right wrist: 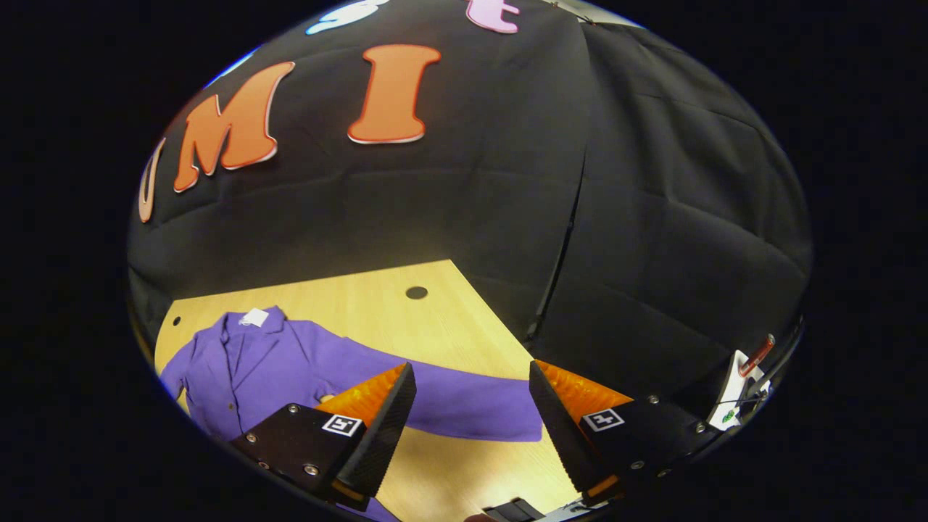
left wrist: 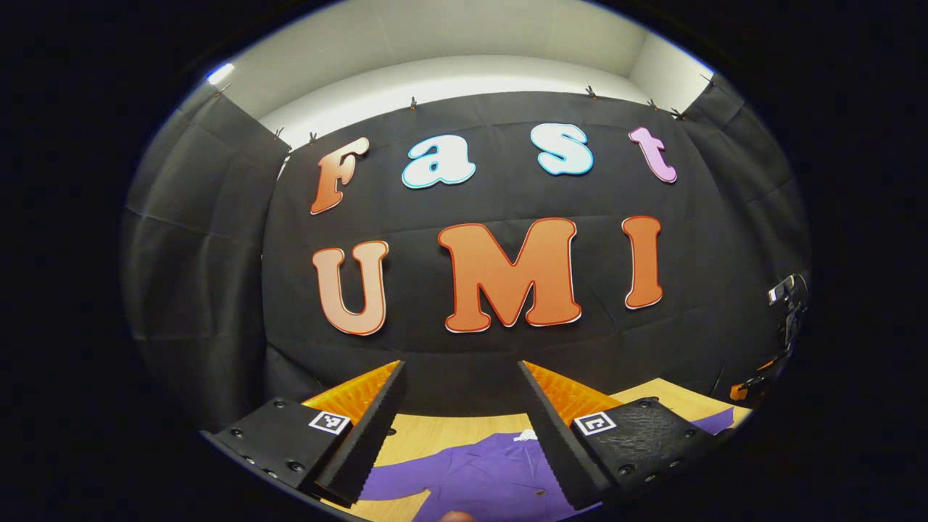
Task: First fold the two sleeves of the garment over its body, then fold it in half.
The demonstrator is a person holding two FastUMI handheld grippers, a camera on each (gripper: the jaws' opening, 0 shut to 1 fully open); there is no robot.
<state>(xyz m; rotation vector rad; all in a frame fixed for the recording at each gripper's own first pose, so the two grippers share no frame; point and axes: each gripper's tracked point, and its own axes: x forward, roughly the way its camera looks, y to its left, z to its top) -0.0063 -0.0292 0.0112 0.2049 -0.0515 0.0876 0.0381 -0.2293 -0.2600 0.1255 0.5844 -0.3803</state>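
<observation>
The purple, long-sleeved, collared garment of soft cloth [right wrist: 290, 370] is seen lying flat and face up on the pale wooden tabletop [right wrist: 406, 319], with its collar and a small white tag [right wrist: 254, 317] turned toward the booth's black cloth wall [right wrist: 507, 196]. In the right gripper view one sleeve [right wrist: 464, 406] is stretched straight out to the side, away from the body, and its cuff end lies between the two fingers of the right gripper [right wrist: 471, 406]; the sleeve is judged to be not yet folded, so the first step appears undone on that side, and the fold in half is left as well. The right gripper is held above the table with its jaws spread apart and nothing is gripped. The left gripper [left wrist: 460, 428] is likewise held wide apart over the garment's chest, with no cloth caught between its fingers. Much is cut off: the garment's hem is lost below the edge of both views, and the other sleeve is hidden behind the fingers and the rim, so whether it has been folded cannot be told. A small dark round hole [right wrist: 416, 293] is seen in the tabletop beyond the sleeve. At the right margin of the left gripper view, some dark equipment [left wrist: 786, 312] is too small to be made out.
</observation>
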